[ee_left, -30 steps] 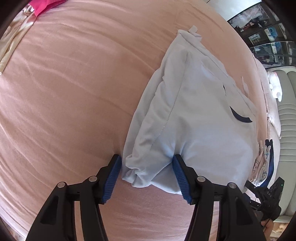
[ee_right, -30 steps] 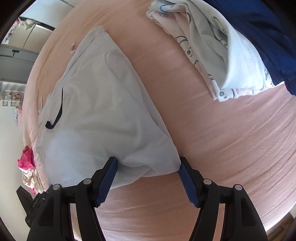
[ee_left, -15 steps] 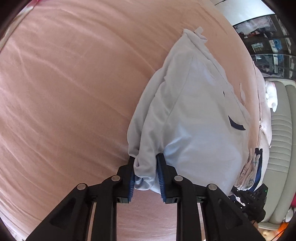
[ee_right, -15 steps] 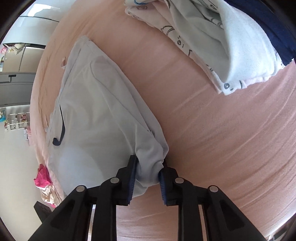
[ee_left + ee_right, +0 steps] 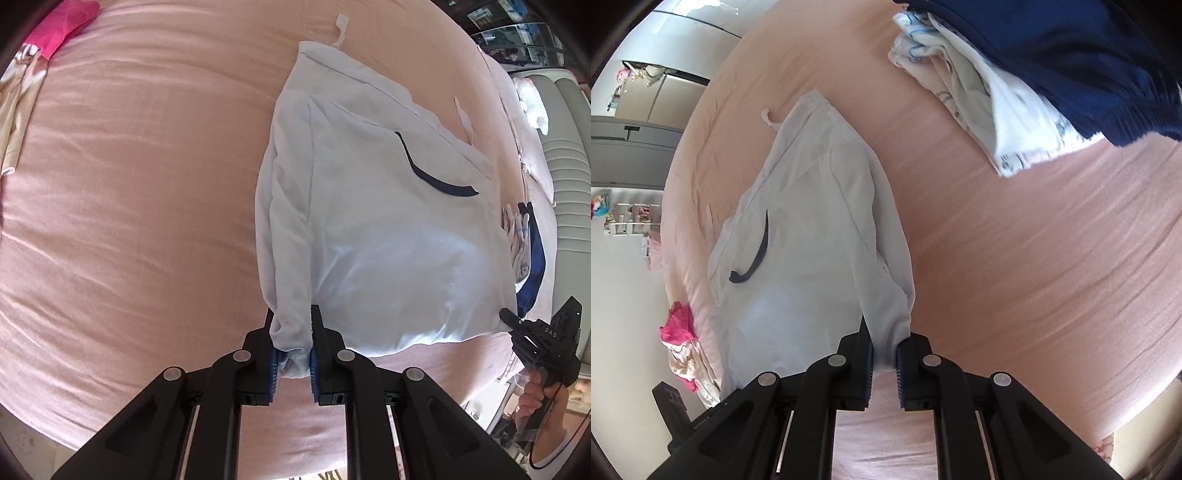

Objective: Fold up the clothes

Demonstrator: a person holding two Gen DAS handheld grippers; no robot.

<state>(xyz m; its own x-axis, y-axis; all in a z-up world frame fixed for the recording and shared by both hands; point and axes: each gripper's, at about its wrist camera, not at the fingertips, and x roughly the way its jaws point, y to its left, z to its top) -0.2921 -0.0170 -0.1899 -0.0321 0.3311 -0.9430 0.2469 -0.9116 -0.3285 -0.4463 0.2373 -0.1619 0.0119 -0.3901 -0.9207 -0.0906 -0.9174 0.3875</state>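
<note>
While the pale blue garment (image 5: 373, 206) lies spread on the pink bed sheet (image 5: 140, 192), both grippers hold its near edge. The left gripper (image 5: 291, 350) has its blue-padded fingers (image 5: 272, 363) closing on the bunched near-left corner of the cloth, which fills the narrow gap between them. The right gripper (image 5: 884, 360) does the same at the opposite near corner, its fingers (image 5: 900, 363) closing on a gathered fold of the same garment (image 5: 809, 236). A dark curved stripe (image 5: 432, 173) crosses the cloth, and two white tabs stick out at its far edge. Beyond the garment, toward the right-hand side, a heap of other clothes (image 5: 1015, 85) sits on the bed, a navy piece on top of white printed ones. A bright pink item (image 5: 62, 26) lies at the far left edge. From the left camera, a hand (image 5: 535, 402) shows gripping the right tool's handle.
</note>
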